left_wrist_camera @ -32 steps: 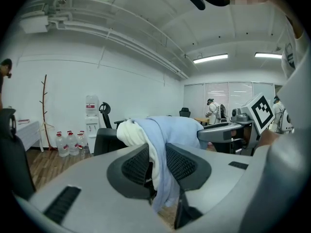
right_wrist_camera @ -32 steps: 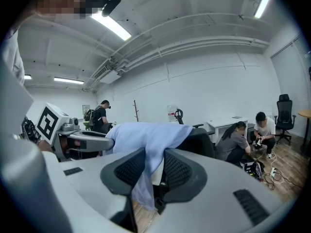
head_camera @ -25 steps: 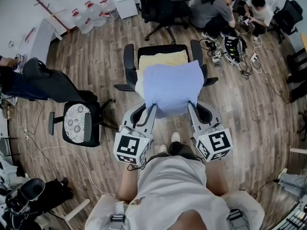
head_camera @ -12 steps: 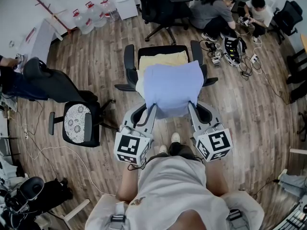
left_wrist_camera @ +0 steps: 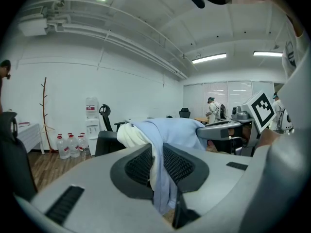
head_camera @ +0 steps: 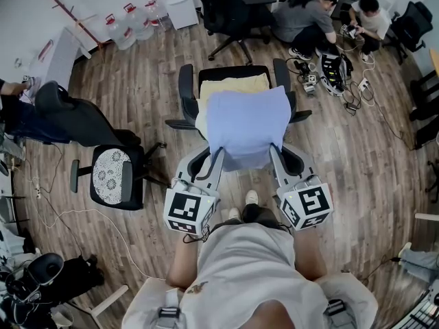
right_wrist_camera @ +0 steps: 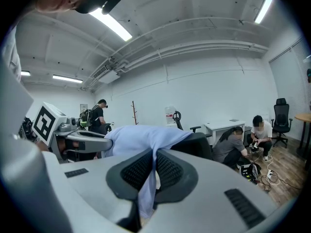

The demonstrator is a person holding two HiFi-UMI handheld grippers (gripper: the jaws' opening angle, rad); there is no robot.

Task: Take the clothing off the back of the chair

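Observation:
A light blue garment hangs over the back of a black office chair with a yellow seat. A cream layer shows under the blue cloth. My left gripper is shut on the garment's lower left edge, and blue cloth hangs pinched between its black pads. On the right, my other gripper is shut on the lower right edge, with a fold of the cloth squeezed in its jaws. Both grippers point slightly down at the chair back.
A second black chair with a patterned white cushion stands close on the left. Another chair is behind. Two people crouch at the back right among cables. Water bottles line the far wall.

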